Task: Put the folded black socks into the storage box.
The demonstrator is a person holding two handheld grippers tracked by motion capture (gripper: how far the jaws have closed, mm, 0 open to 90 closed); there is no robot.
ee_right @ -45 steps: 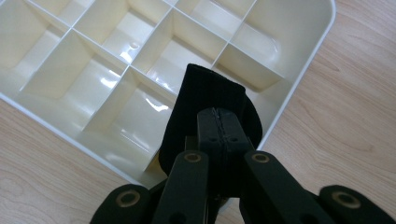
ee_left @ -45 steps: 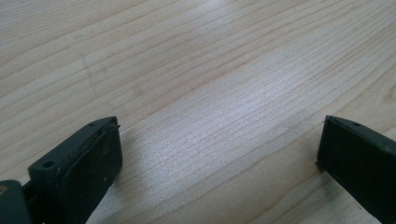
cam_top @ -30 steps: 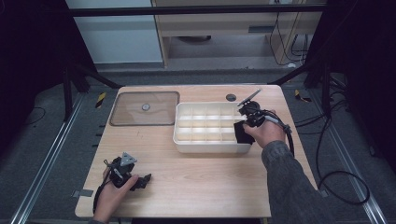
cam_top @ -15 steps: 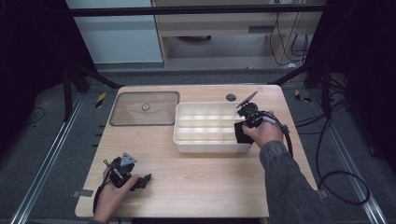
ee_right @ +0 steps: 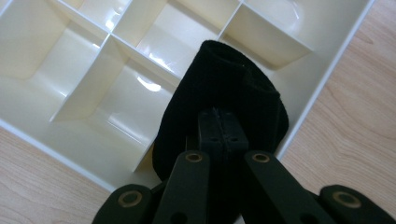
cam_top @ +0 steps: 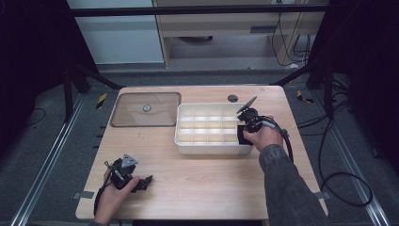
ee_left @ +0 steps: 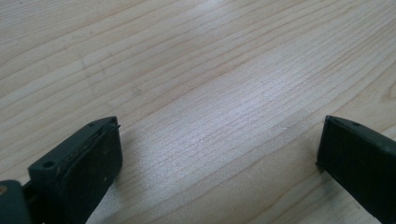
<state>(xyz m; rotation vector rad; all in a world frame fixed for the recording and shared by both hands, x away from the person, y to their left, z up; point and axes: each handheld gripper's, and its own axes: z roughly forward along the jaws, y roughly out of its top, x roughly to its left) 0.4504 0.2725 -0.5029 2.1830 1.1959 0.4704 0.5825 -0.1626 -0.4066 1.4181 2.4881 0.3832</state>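
High view: one white divided organizer tray (cam_top: 209,143) at table (cam_top: 211,188) centre-right; one clear lid (cam_top: 146,109) lying flat just left of it, off the tray. Right gripper (cam_top: 243,133) at the tray's near right corner, holding a black rolled cloth (cam_top: 241,135). Left gripper (cam_top: 141,182) rests near the front left edge, well apart.

Left gripper view: jaws spread wide over bare wood, nothing between them.

Right gripper view: jaws pinched together on the one black cloth roll (ee_right: 224,88), which hangs over a corner compartment of the tray (ee_right: 93,107); all visible compartments empty.

Judgement: placing step. Next calls for lowering the roll into that cell, then releasing.
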